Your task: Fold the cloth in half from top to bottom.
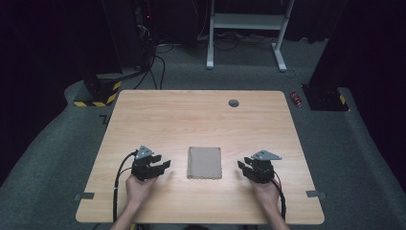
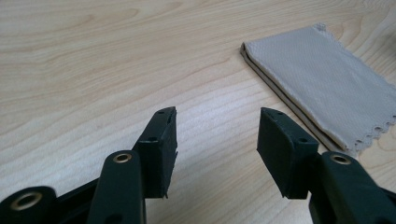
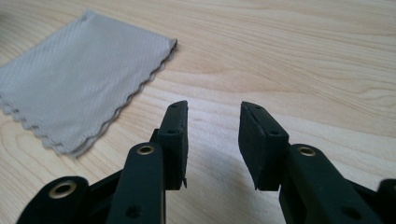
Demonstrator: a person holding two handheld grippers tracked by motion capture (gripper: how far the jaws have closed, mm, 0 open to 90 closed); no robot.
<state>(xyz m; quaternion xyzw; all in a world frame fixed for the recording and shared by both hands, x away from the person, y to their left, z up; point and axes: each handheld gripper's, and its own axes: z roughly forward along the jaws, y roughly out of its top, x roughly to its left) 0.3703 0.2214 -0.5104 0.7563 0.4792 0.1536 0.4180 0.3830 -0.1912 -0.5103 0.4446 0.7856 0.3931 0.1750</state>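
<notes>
The folded cloth [image 1: 205, 163] lies flat near the table's [image 1: 158, 115] front edge, between your grippers, touched by neither. Your left gripper [image 1: 160, 167] and right gripper [image 1: 244, 167] both stand released, nothing between their jaws. You seem to be at the approach; next, bring one to a cloth edge. Dark room, grey carpet [image 1: 48, 158] around.

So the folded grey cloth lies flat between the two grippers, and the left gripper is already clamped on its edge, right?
Not quite. The folded grey cloth does lie flat between the two, but the left gripper is not clamped on it: the left gripper view shows its fingers apart over bare table, the cloth off to one side. The right gripper is also clear of it.
</notes>
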